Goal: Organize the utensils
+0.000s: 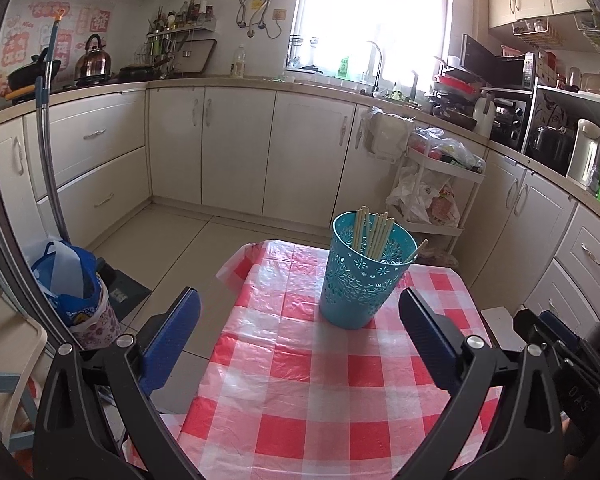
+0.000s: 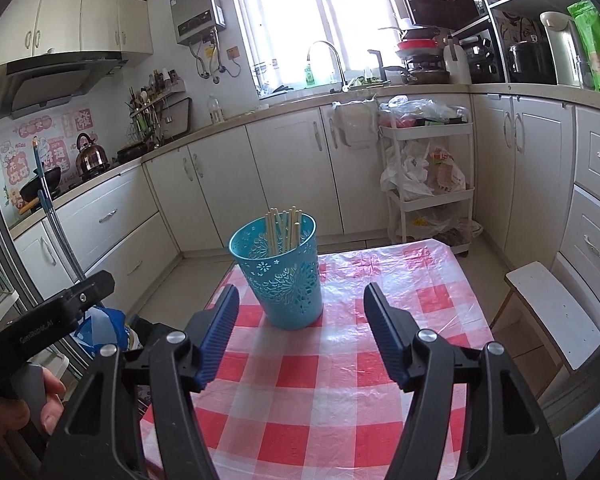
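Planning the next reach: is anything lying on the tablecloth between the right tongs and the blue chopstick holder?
Nothing: in the right wrist view only bare checked tablecloth lies between the open right tongs and the blue holder with its chopsticks.

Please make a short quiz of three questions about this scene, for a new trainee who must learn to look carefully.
1. True or false: the chopsticks lie flat on the tablecloth.
2. What does the left gripper hold?
A. one chopstick
B. the cup
C. nothing
3. Fill in: the cup stands ______ on the tablecloth, beyond the right gripper.

Key
1. False. They stand in the cup, and the tip of one pokes out through its side.
2. C. Its jaws are wide apart and empty.
3. Upright.
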